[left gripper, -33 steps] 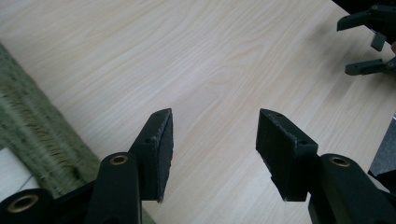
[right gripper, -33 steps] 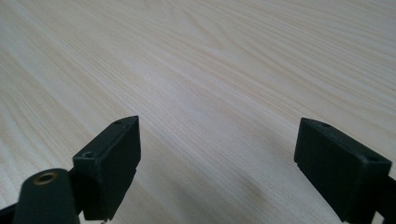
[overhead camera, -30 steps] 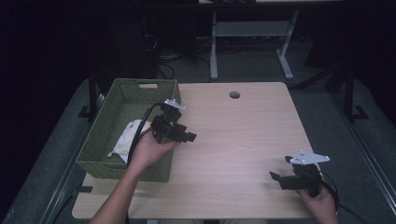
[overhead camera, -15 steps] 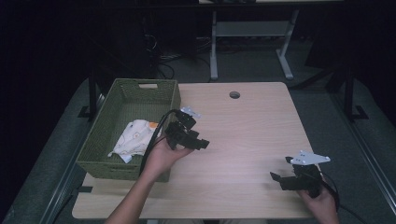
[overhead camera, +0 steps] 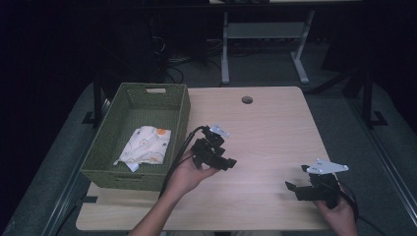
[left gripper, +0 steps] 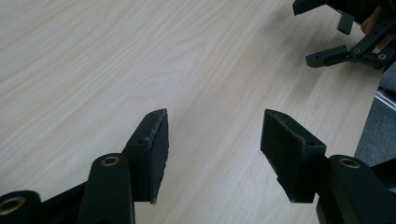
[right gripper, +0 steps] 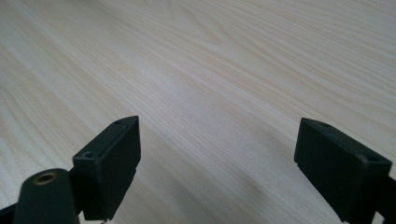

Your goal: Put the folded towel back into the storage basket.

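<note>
The cloth (overhead camera: 144,145) is down in the basket (overhead camera: 184,105) now, a white, crumpled piece with small orange and yellow prints, lying loose on the basket floor toward the near end. A second ago your left gripper (overhead camera: 226,162) hung at the basket's near right corner, right by that cloth; since then you've pulled it out over the tabletop (overhead camera: 275,132), and it has come well clear of the rim. My read: the drop is made and this is the retreat, so the cloth part looks finished.

Your left fingers (left gripper: 152,144) are released, spread wide with nothing but pale wood grain between them. They are black blocks with a rough, grippy face and small screw holes along the edge. In the left gripper view your other tool (left gripper: 348,51) shows far off.

Your right gripper (overhead camera: 295,189) hasn't budged at the near right of the tabletop. Its fingers (right gripper: 112,163) are spread wide too, empty, just above the board.

The basket is olive green, woven, rectangular, with a slot handle at the far end, sitting at the tabletop's left edge. The top itself is smooth light laminate with a round cable hole (overhead camera: 247,100) at the far side
</note>
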`<control>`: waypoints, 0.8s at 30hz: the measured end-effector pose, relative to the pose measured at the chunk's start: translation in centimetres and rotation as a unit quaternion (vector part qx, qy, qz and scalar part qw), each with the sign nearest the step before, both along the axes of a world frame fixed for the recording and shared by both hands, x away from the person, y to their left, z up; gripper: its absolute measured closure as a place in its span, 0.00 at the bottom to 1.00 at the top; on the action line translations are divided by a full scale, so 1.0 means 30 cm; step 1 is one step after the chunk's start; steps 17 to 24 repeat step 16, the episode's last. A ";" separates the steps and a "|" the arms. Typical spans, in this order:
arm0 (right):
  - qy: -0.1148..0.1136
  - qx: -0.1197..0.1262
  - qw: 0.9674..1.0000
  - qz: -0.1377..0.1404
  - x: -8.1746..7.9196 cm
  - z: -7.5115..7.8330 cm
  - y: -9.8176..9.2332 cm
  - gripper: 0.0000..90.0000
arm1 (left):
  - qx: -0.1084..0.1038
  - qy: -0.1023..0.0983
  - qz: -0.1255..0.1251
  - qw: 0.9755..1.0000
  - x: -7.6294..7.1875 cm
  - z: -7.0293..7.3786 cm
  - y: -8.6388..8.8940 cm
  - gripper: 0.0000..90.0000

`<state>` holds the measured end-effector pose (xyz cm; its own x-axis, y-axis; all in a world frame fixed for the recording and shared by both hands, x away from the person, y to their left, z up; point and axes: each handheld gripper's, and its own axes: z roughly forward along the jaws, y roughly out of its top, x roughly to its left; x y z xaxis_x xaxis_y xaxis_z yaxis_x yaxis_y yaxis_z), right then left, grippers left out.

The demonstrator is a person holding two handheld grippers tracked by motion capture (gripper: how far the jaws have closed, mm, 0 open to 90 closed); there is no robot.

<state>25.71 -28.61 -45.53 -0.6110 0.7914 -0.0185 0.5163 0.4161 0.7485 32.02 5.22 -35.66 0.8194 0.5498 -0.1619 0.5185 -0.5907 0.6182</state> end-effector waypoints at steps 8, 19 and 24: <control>-0.002 -0.001 1.000 -0.001 -0.001 -0.001 -0.004 0.16 | -0.004 -0.004 -0.006 1.000 -0.030 -0.045 -0.043 0.46; -0.005 -0.006 1.000 -0.001 -0.005 -0.001 -0.004 0.16 | -0.003 0.000 -0.011 1.000 -0.054 -0.090 -0.067 0.44; -0.005 -0.006 1.000 -0.001 -0.005 -0.001 -0.004 0.16 | -0.003 0.000 -0.011 1.000 -0.054 -0.090 -0.067 0.44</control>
